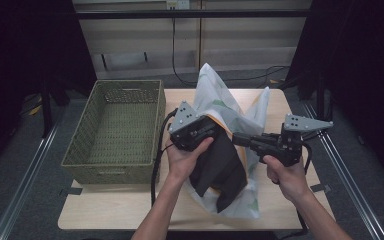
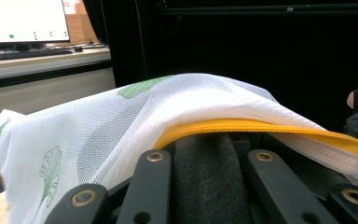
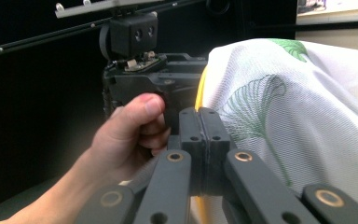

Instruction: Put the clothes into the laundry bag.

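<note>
Hands (image 1: 185, 160) raise a white mesh bag (image 1: 215, 95) with green leaf prints and a yellow zip edge above the wooden table (image 1: 105, 210), just to the right of the woven green basket (image 1: 115, 125). The bag's long axis runs near upright, tilted away from the person: its peak points up and toward the far edge of the table, while its lower corner hangs close to the near edge. A dark cloth (image 1: 220, 170) hangs from the bag's open mouth, well to the right of the basket. The left gripper (image 1: 215, 131), on the side nearer the basket, has its jaws drawn close on the dark cloth and the bag's zip edge (image 2: 242, 126), seen between them in the left gripper view. The right gripper (image 3: 200, 140), farther from the basket, has its jaws pressed fully together on the bag's yellow edge, with the mesh billowing just beside them.
</note>
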`<state>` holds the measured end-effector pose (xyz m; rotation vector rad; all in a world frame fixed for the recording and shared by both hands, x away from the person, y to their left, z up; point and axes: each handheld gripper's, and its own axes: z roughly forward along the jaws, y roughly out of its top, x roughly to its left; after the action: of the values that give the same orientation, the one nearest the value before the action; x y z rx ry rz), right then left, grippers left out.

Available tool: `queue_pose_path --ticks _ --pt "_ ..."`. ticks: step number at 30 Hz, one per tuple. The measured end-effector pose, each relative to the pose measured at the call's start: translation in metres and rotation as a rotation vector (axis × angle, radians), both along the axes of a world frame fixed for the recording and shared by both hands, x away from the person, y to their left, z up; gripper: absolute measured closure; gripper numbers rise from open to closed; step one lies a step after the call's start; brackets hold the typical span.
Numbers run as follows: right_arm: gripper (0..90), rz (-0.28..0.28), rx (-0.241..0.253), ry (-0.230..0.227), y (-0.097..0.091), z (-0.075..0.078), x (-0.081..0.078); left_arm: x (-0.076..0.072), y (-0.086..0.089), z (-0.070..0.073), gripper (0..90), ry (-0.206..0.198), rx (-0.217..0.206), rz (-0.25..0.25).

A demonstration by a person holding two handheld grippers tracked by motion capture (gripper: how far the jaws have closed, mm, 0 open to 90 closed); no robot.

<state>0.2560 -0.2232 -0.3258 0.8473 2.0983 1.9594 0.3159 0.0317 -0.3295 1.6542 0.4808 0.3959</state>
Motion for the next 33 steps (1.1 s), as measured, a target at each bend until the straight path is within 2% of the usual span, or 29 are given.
queue_pose_path --ticks 2,3,6,8,10,14,17,19,21,24,26,30,31,33 --pt "90.0 -0.005 -0.013 -0.001 0.003 -0.001 0.000 0.002 -0.002 -0.004 77.1 0.012 0.052 0.014" --pt "90.0 -0.015 -0.030 0.003 0.004 -0.004 0.001 0.005 -0.005 -0.010 76.8 0.017 0.069 0.015" --pt "90.0 -0.046 -0.071 0.057 0.001 -0.022 0.009 0.017 -0.014 -0.041 76.0 0.068 0.130 0.013" --pt "90.0 -0.061 -0.105 0.087 -0.001 -0.034 0.013 0.025 -0.021 -0.067 75.6 0.116 0.134 0.000" --pt "90.0 -0.080 -0.127 0.117 -0.007 -0.046 0.016 0.030 -0.027 -0.086 75.1 0.142 0.162 -0.003" --pt "90.0 -0.093 -0.147 0.150 -0.014 -0.059 0.019 0.032 -0.032 -0.113 74.3 0.184 0.196 -0.021" --pt "90.0 -0.091 -0.162 0.159 -0.014 -0.065 0.020 0.031 -0.036 -0.122 73.4 0.181 0.233 -0.018" --pt "90.0 -0.093 -0.176 0.159 -0.012 -0.067 0.021 0.032 -0.039 -0.129 72.0 0.171 0.276 -0.022" --pt "90.0 -0.090 -0.186 0.162 -0.010 -0.070 0.022 0.032 -0.040 -0.136 71.1 0.169 0.292 -0.013" --pt "90.0 -0.088 -0.209 0.173 -0.008 -0.076 0.023 0.033 -0.034 -0.144 66.1 0.207 0.235 -0.009" --pt "90.0 -0.084 -0.217 0.190 -0.008 -0.082 0.024 0.034 -0.027 -0.141 55.6 0.229 0.216 -0.009" --pt "90.0 -0.083 -0.235 0.213 -0.008 -0.092 0.027 0.029 -0.015 -0.128 33.9 0.235 0.204 -0.015" --pt "90.0 -0.080 -0.240 0.213 -0.008 -0.093 0.027 0.026 -0.012 -0.124 29.8 0.232 0.215 -0.017" --pt "90.0 -0.084 -0.240 0.216 -0.008 -0.093 0.028 0.020 -0.004 -0.118 24.3 0.210 0.208 -0.018"
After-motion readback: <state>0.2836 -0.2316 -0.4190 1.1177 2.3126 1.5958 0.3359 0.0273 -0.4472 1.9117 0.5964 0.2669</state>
